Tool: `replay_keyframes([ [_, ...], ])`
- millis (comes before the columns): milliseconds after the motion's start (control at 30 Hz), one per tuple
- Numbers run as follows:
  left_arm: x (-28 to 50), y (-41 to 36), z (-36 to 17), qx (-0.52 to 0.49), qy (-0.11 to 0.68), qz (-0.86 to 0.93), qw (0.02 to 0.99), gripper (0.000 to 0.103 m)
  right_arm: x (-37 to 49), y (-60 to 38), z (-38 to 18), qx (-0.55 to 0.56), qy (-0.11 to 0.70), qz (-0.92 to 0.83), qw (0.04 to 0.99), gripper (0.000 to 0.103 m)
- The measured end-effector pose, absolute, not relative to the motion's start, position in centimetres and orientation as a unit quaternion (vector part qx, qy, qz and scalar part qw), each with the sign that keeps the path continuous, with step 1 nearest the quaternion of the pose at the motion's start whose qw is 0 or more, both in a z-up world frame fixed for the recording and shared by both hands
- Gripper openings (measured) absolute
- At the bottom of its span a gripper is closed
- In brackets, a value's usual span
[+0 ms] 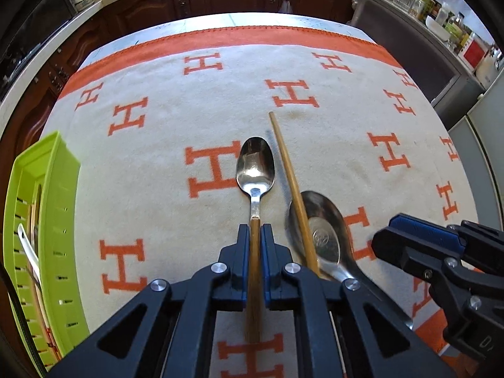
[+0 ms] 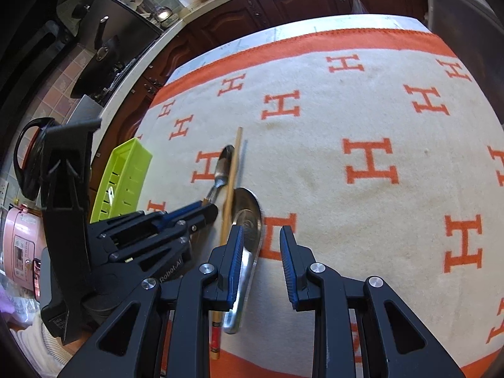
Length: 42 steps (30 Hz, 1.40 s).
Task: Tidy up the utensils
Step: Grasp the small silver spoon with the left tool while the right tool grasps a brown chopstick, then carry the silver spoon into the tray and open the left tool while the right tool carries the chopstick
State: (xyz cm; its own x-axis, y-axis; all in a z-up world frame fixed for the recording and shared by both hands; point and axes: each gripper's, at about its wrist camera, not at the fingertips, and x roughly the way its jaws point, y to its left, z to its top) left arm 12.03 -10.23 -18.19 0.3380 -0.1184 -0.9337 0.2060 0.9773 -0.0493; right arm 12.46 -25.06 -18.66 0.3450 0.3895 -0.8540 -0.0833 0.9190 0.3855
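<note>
Clamping the wooden handle of the small spoon [image 1: 255, 170], the left gripper [image 1: 255, 236] has its jaws pressed together on it, bowl pointing away over the H-patterned cloth [image 1: 176, 126]. Right gripper [image 2: 261, 236] sits with jaws apart and nothing between the pads, its left finger over the big steel spoon [image 2: 249, 217]. One chopstick [image 1: 291, 176] lies across that spoon's bowl; green tray [image 1: 44, 189] at the cloth's left edge holds other utensils.

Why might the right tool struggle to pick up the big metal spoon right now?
Probably it can't cleanly: a chopstick lies across the big spoon, though the open right tool hangs just above it.
</note>
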Motion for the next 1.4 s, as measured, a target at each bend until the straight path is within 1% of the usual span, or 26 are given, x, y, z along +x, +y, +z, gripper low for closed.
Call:
replay_keyframes([
  [133,10.8,-8.4,-16.1,0.026,0.557,-0.093,0.825,0.004,12.7,-23.5,-18.4,0.126,0.555,0.156,0.807,0.024],
  [400,7.8,-2.3,-9.0,0.004,0.504,-0.064,0.861,0.004,13.8,-20.4,-19.2,0.105,0.566,0.160,0.802,0.024],
  [500,6.9,0.3,-7.2,-0.001,0.489,-0.045,0.871,0.004,14.3,-19.5,-19.7,0.096,0.571,0.156,0.800,0.024],
  [600,5.7,3.1,-6.1,-0.006,0.472,-0.015,0.881,0.004,14.6,-18.4,-20.2,0.075,0.575,0.147,0.801,0.019],
  [633,5.5,3.9,-5.9,-0.008,0.469,-0.007,0.883,0.004,14.7,-18.1,-20.4,0.070,0.577,0.143,0.801,0.014],
  [700,5.0,5.3,-5.8,-0.010,0.465,0.006,0.885,0.004,14.7,-17.5,-20.8,0.057,0.583,0.136,0.799,0.008],
  [933,3.4,9.8,-8.7,-0.030,0.479,0.046,0.876,0.004,14.2,-17.5,-20.4,0.057,0.573,0.118,0.809,0.006],
  [1233,2.5,12.2,-13.2,-0.060,0.510,0.036,0.857,0.005,12.5,-17.3,-16.1,0.095,0.546,0.140,0.820,0.006],
  [1333,2.2,12.2,-13.7,-0.060,0.514,0.025,0.855,0.012,11.6,-16.1,-14.0,0.102,0.533,0.163,0.824,0.006],
  [1400,1.9,12.4,-13.4,-0.059,0.508,0.023,0.859,0.029,11.1,-14.8,-12.4,0.105,0.526,0.181,0.824,0.006],
])
